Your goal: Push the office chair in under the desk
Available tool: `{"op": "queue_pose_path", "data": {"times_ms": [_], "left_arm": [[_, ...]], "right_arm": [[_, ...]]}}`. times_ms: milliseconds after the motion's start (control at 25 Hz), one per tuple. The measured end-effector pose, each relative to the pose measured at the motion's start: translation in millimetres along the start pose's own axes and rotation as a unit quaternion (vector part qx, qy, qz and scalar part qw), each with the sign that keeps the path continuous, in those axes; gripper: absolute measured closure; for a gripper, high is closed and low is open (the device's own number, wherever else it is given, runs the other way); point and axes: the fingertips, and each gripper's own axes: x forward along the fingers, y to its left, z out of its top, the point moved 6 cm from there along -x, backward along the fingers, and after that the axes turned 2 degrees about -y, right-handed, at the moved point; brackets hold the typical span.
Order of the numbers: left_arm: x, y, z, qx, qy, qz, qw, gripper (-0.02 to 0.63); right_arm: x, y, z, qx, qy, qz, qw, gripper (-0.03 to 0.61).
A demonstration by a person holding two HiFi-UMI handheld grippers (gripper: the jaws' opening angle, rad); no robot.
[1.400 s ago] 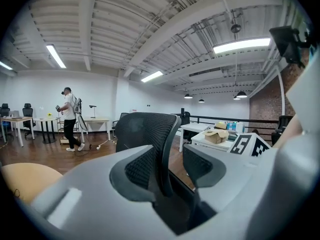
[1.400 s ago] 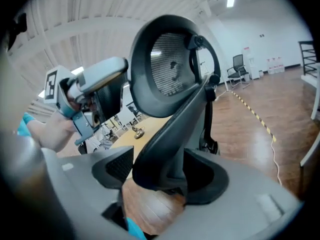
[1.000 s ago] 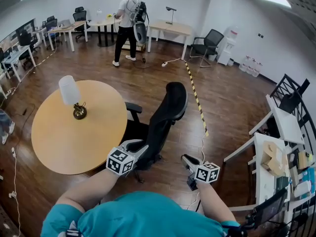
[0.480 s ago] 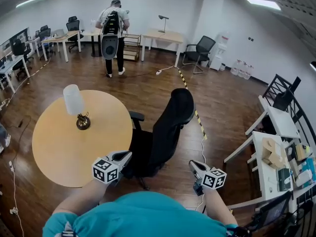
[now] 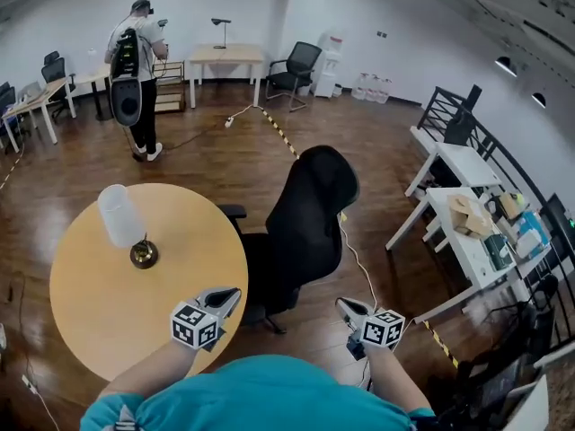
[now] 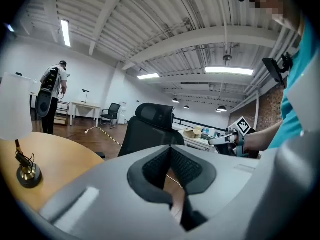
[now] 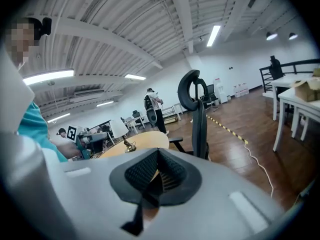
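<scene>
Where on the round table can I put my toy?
The round table is mostly bare: the wide near part between the lamp and the left gripper, and the left side. It is crowded only around the lamp; the office chair sits close by the right edge.

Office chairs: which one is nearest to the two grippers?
The black high-backed chair beside the round wooden table, just ahead of the left gripper and right gripper; another chair stands by a far desk.

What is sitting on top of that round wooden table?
A small lamp, white shade over a brass base. The left tool and the person's arm cover the table's near edge.
</scene>
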Motion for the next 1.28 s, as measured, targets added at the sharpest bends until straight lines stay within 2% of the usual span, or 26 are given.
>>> {"op": "queue_pose_path", "data": {"times_ms": [160,320,600,680,800,960,1120,1280], "left_arm": [[-25.2,-4.0,-8.5,-0.012,0.0,-0.029,0.9995,0.614],[-57.6,-42.5,-55.9,-0.017,-0.013,-0.05,0.9985,0.614],[-125.0,-95.1,-84.3,-0.034,-0.015,-0.039,0.9985,0.614],[-147.8,-111.1,-82.0,-0.049,-0.011,-0.034,0.9981,0.612],[-188.9,-125.9,-68.3,-0.06,-0.01,-0.036,0.9975,0.613],[-249.6,-133.0,-74.7,-0.057,-0.026,-0.028,0.9977,0.614],[-331.1,-121.4,-69.4,-0.051,-0.035,-0.04,0.9973,0.613],[-418.4,-106.5,-73.9,-0.034,-0.016,-0.065,0.9972,0.614]], "right_arm": [[-20.5,39.4,-3.6,-0.003,-0.015,-0.03,0.999,0.578],[-56.6,65.4,-55.4,-0.021,-0.021,-0.039,0.999,0.578],[-96.5,128.5,-100.9,-0.029,-0.015,-0.02,0.999,0.578],[-112.9,148.6,-109.7,-0.022,-0.011,-0.018,1.0,0.578],[-126.1,192.6,-112.8,-0.027,-0.007,-0.015,0.999,0.577],[-137.1,242.8,-146.9,-0.025,-0.005,-0.014,1.0,0.577],[-126.9,326.3,-173.3,-0.026,-0.017,-0.019,0.999,0.577],[-106.9,415.6,-213.0,-0.007,-0.036,-0.022,0.999,0.578]]}}
